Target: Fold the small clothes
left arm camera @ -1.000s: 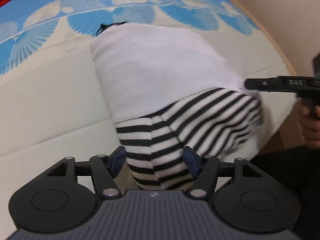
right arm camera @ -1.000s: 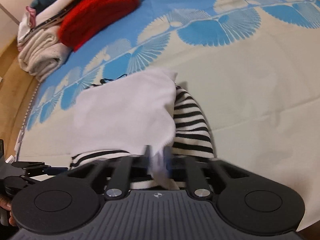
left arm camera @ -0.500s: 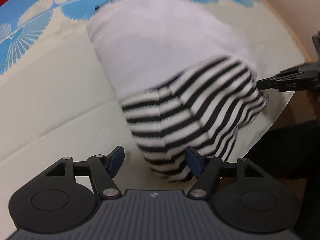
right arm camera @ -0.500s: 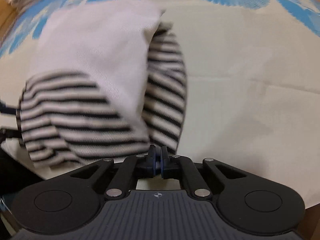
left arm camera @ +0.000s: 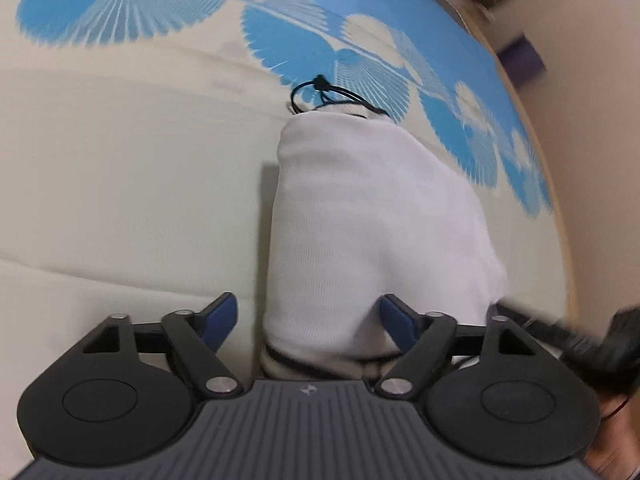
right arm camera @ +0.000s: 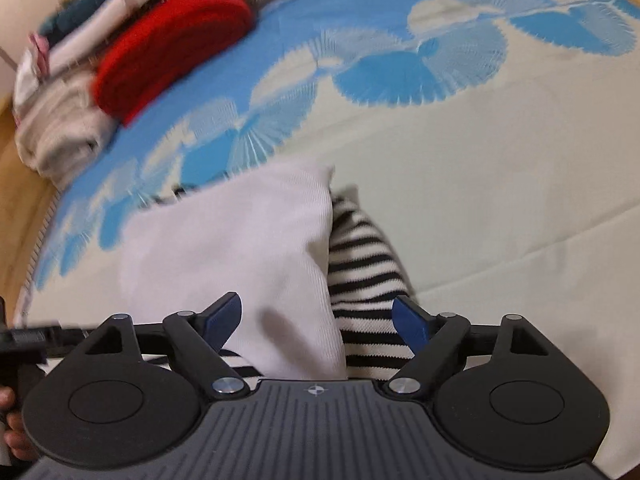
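A small white garment (left arm camera: 380, 220) lies folded on the cream and blue bedspread (left arm camera: 120, 200), a black drawstring (left arm camera: 320, 88) poking out at its far end. In the right wrist view the same white garment (right arm camera: 240, 248) has a black-and-white striped sleeve (right arm camera: 368, 280) along its right side. My left gripper (left arm camera: 308, 316) is over the near end, jaws opening wide, with cloth between the fingers but not pinched. My right gripper (right arm camera: 316, 316) is also opening wide above the white and striped cloth, gripping nothing.
A pile of folded clothes with a red piece (right arm camera: 172, 40) and a cream towel (right arm camera: 60, 132) sits at the bedspread's far left corner. A wooden edge (right arm camera: 16, 208) borders the bed. A purple object (left arm camera: 520, 60) stands by the wall. A hand (right arm camera: 12, 436) holds the other gripper.
The right gripper, shut on the white cloth before, has let go and opened. The striped part seen in the left view is now almost hidden under white fabric. The left gripper rolled and moved.
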A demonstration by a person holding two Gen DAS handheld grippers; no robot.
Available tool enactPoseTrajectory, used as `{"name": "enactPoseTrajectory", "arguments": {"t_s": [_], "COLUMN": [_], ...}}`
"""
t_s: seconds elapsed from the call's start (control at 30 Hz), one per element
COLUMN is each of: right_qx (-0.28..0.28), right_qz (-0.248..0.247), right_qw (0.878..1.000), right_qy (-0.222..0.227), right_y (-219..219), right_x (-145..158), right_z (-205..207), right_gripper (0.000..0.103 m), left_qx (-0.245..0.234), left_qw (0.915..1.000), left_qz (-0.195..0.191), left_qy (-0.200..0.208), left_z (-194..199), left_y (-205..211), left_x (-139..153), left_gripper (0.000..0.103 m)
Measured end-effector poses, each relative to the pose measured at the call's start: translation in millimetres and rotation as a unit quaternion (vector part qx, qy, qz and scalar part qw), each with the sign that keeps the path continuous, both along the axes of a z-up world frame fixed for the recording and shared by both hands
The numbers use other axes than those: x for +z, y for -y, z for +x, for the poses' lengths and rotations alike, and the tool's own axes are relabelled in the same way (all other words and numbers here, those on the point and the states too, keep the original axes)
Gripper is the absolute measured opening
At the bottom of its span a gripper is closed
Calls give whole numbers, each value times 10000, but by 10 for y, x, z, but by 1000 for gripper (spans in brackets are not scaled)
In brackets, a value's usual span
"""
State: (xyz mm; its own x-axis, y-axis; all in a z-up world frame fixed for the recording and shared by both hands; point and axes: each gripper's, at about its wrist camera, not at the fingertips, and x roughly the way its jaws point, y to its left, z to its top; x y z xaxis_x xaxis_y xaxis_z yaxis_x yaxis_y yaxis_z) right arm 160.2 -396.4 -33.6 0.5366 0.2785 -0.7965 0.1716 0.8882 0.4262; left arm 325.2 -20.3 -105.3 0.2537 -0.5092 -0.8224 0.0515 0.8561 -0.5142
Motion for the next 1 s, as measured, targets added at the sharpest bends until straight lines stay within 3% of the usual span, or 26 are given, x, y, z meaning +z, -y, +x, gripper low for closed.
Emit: {"name": "enactPoseTrajectory", "arguments": {"t_s": [0.13, 0.23, 0.33, 0.37, 0.4, 0.43, 0.57, 0.6, 0.73, 0.83, 0.93, 1.0], "right_qx": [-64, -288, -295, -267, -229, -220, -392, -482, -697, -689, -506, -475], "right_qz": [-302, -201, -97, 0, 131, 190, 149, 189, 293, 374, 231, 62], "right_qw": [9979, 9974, 9977, 9981, 9983, 9984, 9986, 9984, 9967, 9942, 9921, 9920], "right_qy": [-575, -632, -600, -564, -519, -489, -325, -241, 293, 731, 1126, 1169], "right_y": [-59, -35, -38, -41, -40, -47, -69, -57, -75, -190, -411, -531], "right_x": [-266, -308, -312, -309, -309, -317, -253, -216, -29, 91, 181, 176], "right_z": [162, 242, 302, 316, 320, 334, 385, 384, 430, 488, 604, 713], "right_gripper": [87, 85, 54, 30, 13, 12, 8, 7, 6, 6, 6, 6], "left_qx": [279, 302, 283, 231, 184, 151, -34, -72, -54, 83, 244, 770], "left_qw": [9985, 9971, 9958, 9962, 9968, 9971, 9978, 9973, 9925, 9883, 9837, 9791], "left_qz": [-378, -596, -798, -794, -758, -726, -628, -629, -485, -423, -166, 75], "left_qy": [-288, -353, -339, -269, -199, -167, 204, 370, 1119, 1466, 1775, 1879], "left_z": [125, 208, 302, 322, 341, 359, 392, 396, 425, 517, 606, 628], "left_y": [9, 59, 121, 153, 186, 210, 236, 217, 60, -143, -311, -501], "left_x": [-228, -363, -439, -441, -437, -439, -256, -178, 201, 415, 556, 610], "left_gripper": [90, 93, 93, 91, 89, 86, 52, 48, 45, 46, 55, 69]}}
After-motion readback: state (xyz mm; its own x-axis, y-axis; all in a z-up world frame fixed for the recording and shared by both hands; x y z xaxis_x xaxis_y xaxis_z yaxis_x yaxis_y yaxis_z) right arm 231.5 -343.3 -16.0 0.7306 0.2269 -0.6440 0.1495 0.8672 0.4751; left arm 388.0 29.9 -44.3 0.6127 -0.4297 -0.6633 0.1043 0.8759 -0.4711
